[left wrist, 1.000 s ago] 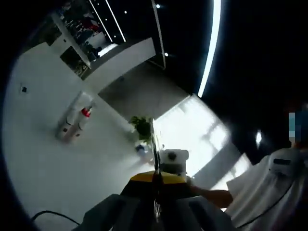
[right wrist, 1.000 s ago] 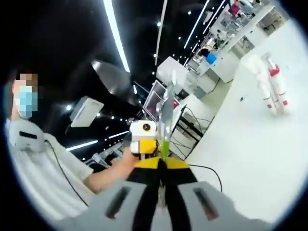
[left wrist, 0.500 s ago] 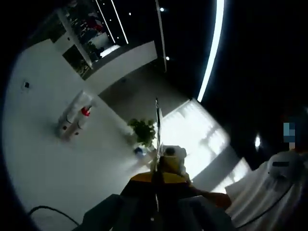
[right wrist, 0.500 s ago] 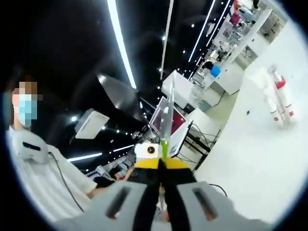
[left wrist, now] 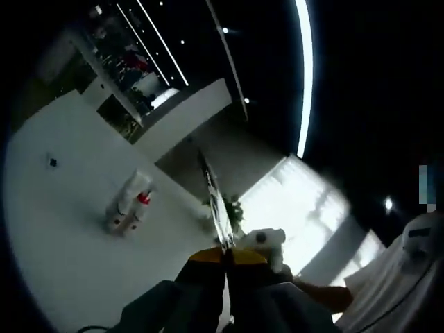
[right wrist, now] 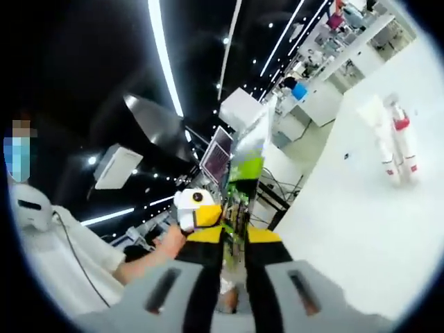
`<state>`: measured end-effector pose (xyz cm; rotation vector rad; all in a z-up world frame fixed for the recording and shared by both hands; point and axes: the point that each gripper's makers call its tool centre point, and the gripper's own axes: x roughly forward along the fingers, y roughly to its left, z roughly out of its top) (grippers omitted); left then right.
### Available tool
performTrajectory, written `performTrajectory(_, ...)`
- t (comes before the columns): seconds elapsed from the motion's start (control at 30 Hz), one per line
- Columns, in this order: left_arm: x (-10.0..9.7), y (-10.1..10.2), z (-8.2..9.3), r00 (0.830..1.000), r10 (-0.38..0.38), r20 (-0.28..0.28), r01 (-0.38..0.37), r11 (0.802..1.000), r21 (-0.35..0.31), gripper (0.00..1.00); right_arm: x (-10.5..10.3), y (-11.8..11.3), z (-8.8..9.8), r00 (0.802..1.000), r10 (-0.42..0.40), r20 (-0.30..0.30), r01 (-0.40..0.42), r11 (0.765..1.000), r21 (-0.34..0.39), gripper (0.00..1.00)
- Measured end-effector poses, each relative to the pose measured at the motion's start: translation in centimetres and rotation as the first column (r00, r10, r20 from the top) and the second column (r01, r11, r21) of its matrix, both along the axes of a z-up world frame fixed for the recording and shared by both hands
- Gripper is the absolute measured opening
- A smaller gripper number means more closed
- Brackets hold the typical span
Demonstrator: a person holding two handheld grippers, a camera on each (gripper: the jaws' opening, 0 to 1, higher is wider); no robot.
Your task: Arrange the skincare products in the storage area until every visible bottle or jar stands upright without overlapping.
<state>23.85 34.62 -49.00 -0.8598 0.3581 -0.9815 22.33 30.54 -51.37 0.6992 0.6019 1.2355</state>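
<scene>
Surface: white table (left wrist: 62,229) (right wrist: 361,229) | Load: 2 white bottles (left wrist: 127,201) (right wrist: 378,135), touching, 1 with a red cap (left wrist: 144,198) (right wrist: 401,123); upright or lying cannot be told | Other: small dark mark (left wrist: 52,163) (right wrist: 346,157) on the top, well apart from the bottles

The two pale upright skincare bottles, one with a red collar (left wrist: 130,208), are seen far off on the white table (left wrist: 62,263) and are too small for labels or caps to be read. In the right gripper view the same pair (right wrist: 392,142) is equally small and soft. The thin reflective sheet with a green band (right wrist: 246,170) is seen edge-on, so its nature cannot be told. The shelves in the background (left wrist: 121,66) are blurred. The person's white sleeve (left wrist: 395,288) is cut off by the edge.
</scene>
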Motion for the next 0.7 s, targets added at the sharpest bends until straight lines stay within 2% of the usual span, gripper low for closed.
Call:
performTrajectory(0.03,0.2,0.2,0.1,1.000,0.011,-0.001,-0.011,1.000,-0.007,0.00,0.2,-0.2,0.1,1.000,-0.003,0.002,0.003,1.000,0.021,0.04)
performTrajectory(0.07,0.1,0.1,-0.3,1.000,0.008,-0.005,-0.008,1.000,0.015,0.00,0.2,-0.1,0.1,1.000,-0.003,0.004,0.003,1.000,0.025,0.03)
performTrajectory(0.13,0.3,0.0,-0.5,1.000,0.015,-0.010,-0.014,1.000,0.019,0.00,1.0,-0.2,-0.7,0.998,-0.033,0.061,0.035,0.999,-0.030,0.01)
performTrajectory(0.2,0.6,0.0,-1.0,1.000,0.026,-0.013,-0.026,0.999,0.039,0.01,1.2,0.0,-1.1,0.997,-0.036,0.063,0.040,0.998,-0.057,0.01)
performTrajectory(0.27,1.3,0.1,-1.8,0.997,0.049,-0.061,-0.046,0.998,0.044,0.01,1.9,-0.1,-1.5,0.992,-0.063,0.105,0.073,0.993,-0.093,0.00)
performTrajectory(0.3,1.5,0.2,-1.9,0.996,0.050,-0.068,-0.047,0.998,0.047,0.01,2.0,0.0,-1.5,0.992,-0.068,0.106,0.078,0.993,-0.091,0.00)
performTrajectory(0.37,1.9,0.3,-2.4,0.997,0.062,-0.051,-0.058,0.994,0.090,0.02,2.7,-0.1,-1.2,0.987,-0.104,0.123,0.114,0.991,-0.076,0.00)
performTrajectory(0.43,2.3,0.5,-3.5,0.994,0.078,-0.072,-0.068,0.988,0.138,0.06,3.7,-0.2,-1.0,0.978,-0.143,0.151,0.155,0.985,-0.073,0.00)
performTrajectory(0.5,2.6,0.7,-4.3,0.992,0.094,-0.079,-0.080,0.984,0.161,0.09,4.1,-0.3,-1.1,0.978,-0.149,0.147,0.162,0.984,-0.074,0.00)
performTrajectory(0.6,2.7,1.1,-4.7,0.989,0.105,-0.103,-0.092,0.988,0.123,0.06,5.2,-0.3,-1.6,0.976,-0.166,0.140,0.177,0.982,-0.071,0.00)
performTrajectory(0.7,3.2,1.4,-5.0,0.988,0.116,-0.106,-0.103,0.988,0.119,0.01,5.7,0.0,-2.4,0.978,-0.163,0.134,0.175,0.981,-0.088,0.00)
